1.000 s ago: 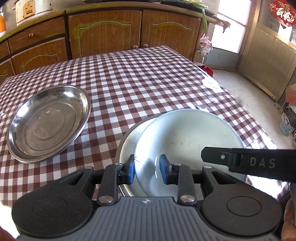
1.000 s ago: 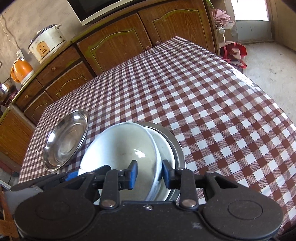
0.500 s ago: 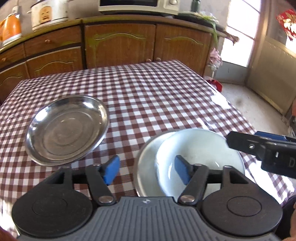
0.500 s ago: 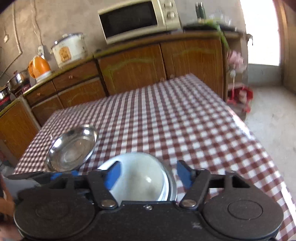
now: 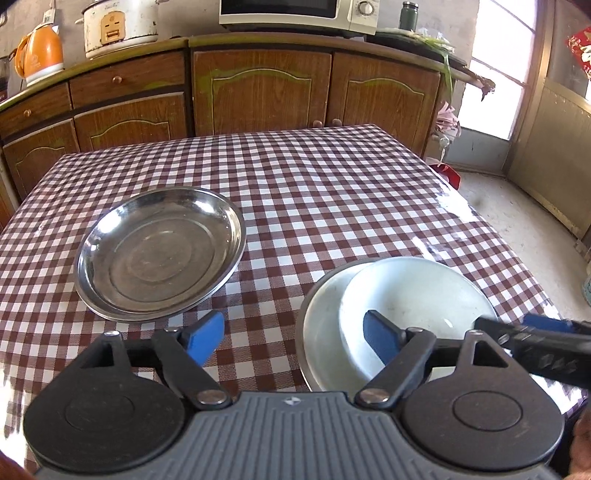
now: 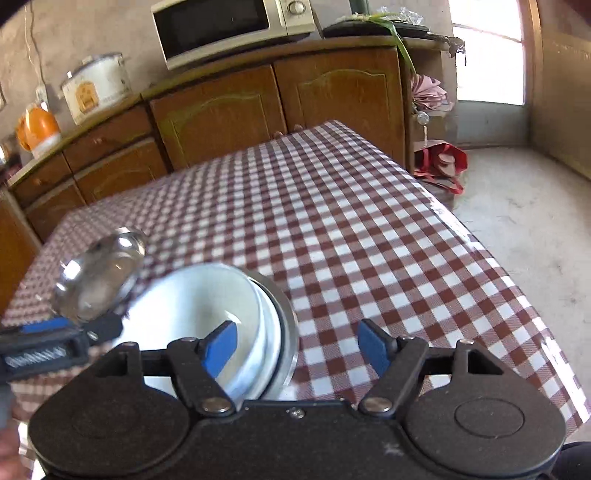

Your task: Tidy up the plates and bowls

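A white bowl rests on a white plate inside a steel dish near the table's front right. An empty steel plate lies to its left on the checked cloth. My left gripper hovers over the stack's near left edge; its jaws are opening, the blue pads wide apart and pressing on nothing. In the right wrist view the bowl and steel plate show blurred. My right gripper is open over the stack's right rim, holding nothing.
The table carries a red and white checked cloth. Wooden cabinets stand behind it with a microwave, a rice cooker and an orange kettle. Bare floor and a doorway lie to the right.
Both grippers were shut on the white bowl's rim and have let go, spreading wide. Both have pulled back and tilted up, so more of the cabinets shows.
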Tool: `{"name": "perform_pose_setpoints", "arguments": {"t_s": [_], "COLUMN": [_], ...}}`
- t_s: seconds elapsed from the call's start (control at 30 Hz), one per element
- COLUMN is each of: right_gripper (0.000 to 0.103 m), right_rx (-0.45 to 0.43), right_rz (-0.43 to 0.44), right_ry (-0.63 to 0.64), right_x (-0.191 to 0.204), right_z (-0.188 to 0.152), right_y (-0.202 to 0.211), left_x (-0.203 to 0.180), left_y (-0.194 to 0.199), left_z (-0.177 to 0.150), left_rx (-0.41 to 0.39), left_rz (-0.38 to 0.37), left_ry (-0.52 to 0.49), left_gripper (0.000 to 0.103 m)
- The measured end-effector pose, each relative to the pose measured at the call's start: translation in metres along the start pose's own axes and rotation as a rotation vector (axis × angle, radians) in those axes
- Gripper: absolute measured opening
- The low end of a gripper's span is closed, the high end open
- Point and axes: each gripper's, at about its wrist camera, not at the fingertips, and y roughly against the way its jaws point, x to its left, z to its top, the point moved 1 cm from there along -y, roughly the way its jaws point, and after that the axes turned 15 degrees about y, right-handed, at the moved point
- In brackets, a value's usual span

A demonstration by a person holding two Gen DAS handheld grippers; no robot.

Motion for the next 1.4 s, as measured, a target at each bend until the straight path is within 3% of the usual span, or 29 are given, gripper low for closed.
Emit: {"name": "perform_pose_setpoints", "arguments": {"t_s": [0.07, 0.13, 0.27, 0.4, 0.63, 0.77, 0.87, 1.03, 1.13, 1.33, 1.4], "right_gripper": [0.085, 0.085, 0.085, 0.085, 0.083, 0.082, 0.082, 0.081, 0.081, 0.081, 0.081], "right_rx": [0.025, -0.035, -0.133, -0.106, -0.029, -0.160, -0.133, -0.040, -0.063, -0.062, -0.104], "right_rz": [0.025, 0.051, -0.068, -0.119, -0.080, -0.207, -0.257, -0.243, -0.276, -0.213, -0.197], "right_ry": [0.002, -0.045, -0.032, -0.013, 0.084, 0.113, 0.088, 0.114, 0.131, 0.134, 0.091], "right_x": [0.001, -0.002, -0.008, -0.008, 0.018, 0.023, 0.015, 0.025, 0.032, 0.025, 0.020], "right_z": [-0.007, -0.008, 0.001, 0.001, -0.005, 0.000, 0.002, -0.006, -0.006, -0.001, -0.001], "right_y": [-0.006, 0.002, 0.019, 0.017, -0.002, 0.021, 0.020, 0.001, -0.003, -0.004, 0.008], "left_x": [-0.001, 0.000, 0.002, 0.001, 0.005, 0.007, 0.005, 0.006, 0.008, 0.004, 0.005], "left_y": [0.000, 0.000, -0.002, -0.002, -0.003, -0.002, -0.003, -0.003, -0.004, -0.003, -0.002], "left_z": [-0.001, -0.002, -0.001, -0.002, -0.001, -0.001, -0.002, -0.002, -0.001, -0.003, -0.002], "left_rx": [0.002, 0.000, 0.005, 0.006, 0.004, 0.000, 0.005, 0.003, 0.003, 0.008, 0.004], "left_rz": [-0.001, -0.001, -0.002, -0.007, 0.000, 0.005, 0.001, 0.002, 0.008, 0.001, 0.002], "left_ry": [-0.010, -0.014, -0.011, -0.023, -0.010, -0.006, -0.002, -0.008, 0.005, -0.008, -0.006], "left_gripper": [0.085, 0.086, 0.087, 0.088, 0.089, 0.090, 0.090, 0.090, 0.090, 0.091, 0.092]}}
